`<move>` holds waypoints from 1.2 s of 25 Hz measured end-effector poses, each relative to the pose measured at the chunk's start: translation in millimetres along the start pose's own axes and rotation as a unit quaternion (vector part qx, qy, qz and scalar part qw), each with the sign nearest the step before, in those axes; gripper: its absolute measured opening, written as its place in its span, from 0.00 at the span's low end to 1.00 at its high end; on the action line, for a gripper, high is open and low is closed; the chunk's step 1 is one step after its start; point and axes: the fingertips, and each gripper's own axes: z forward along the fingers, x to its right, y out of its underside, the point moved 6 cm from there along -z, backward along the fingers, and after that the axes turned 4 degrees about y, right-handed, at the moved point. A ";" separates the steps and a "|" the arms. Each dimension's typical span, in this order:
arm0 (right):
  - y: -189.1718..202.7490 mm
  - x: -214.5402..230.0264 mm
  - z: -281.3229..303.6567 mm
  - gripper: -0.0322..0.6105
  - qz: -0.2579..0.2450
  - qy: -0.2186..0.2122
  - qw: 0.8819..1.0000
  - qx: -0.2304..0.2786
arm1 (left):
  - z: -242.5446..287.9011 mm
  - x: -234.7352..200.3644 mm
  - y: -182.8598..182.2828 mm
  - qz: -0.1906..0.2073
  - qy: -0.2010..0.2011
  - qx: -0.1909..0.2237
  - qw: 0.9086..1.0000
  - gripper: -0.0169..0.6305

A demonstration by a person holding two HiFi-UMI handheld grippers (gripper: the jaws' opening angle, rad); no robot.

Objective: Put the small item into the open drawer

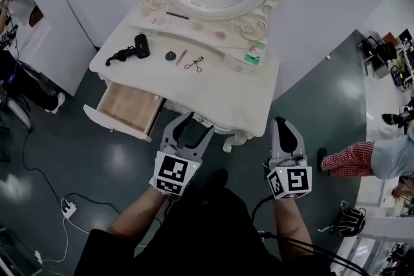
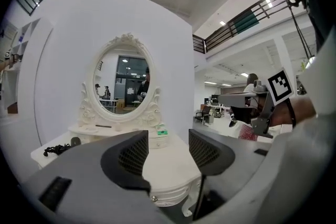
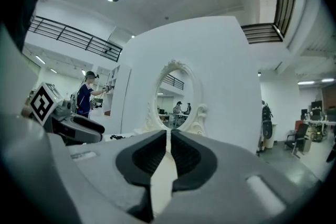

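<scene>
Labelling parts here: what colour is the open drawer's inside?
Pale bare wood; the open drawer shows best in the head view.

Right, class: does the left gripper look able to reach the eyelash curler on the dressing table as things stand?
Probably yes. The left gripper, jaws apart and empty, is near the front edge of the dressing table; the eyelash curler lies on its bare top ahead, nothing between them.

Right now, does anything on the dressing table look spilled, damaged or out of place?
Nothing stands out: nothing spilled or broken on the dressing table, and its left drawer stands open, apparently empty.
</scene>
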 end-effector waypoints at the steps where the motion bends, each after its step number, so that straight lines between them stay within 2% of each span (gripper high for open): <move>1: 3.8 7.7 1.0 0.11 0.006 0.002 1.000 -0.002 | 12.5 0.9 0.1 -0.002 0.006 -0.005 1.000 0.39; 7: 25.8 72.6 25.1 0.12 0.048 0.020 0.999 0.000 | 115.9 -2.1 0.4 -0.029 0.019 -0.039 0.999 0.39; 11: 35.7 122.1 56.5 0.12 0.062 0.005 0.998 -0.007 | 201.8 -6.9 -3.0 -0.038 0.004 -0.050 0.998 0.44; 16: 48.7 178.9 97.9 0.12 0.078 -0.011 0.997 -0.022 | 298.7 -16.7 2.5 -0.025 -0.027 -0.100 0.994 0.46; 23: 66.7 231.8 125.9 0.12 0.081 -0.023 0.995 -0.044 | 412.2 -33.2 38.2 -0.058 -0.061 -0.165 0.983 0.53; 27: 81.3 258.9 129.9 0.12 0.094 -0.011 0.994 -0.055 | 456.4 -41.6 56.6 -0.060 -0.084 -0.199 0.975 0.59; 30: 90.4 271.8 129.5 0.12 0.100 -0.005 0.993 -0.061 | 475.7 -45.7 68.1 -0.074 -0.095 -0.219 0.968 0.60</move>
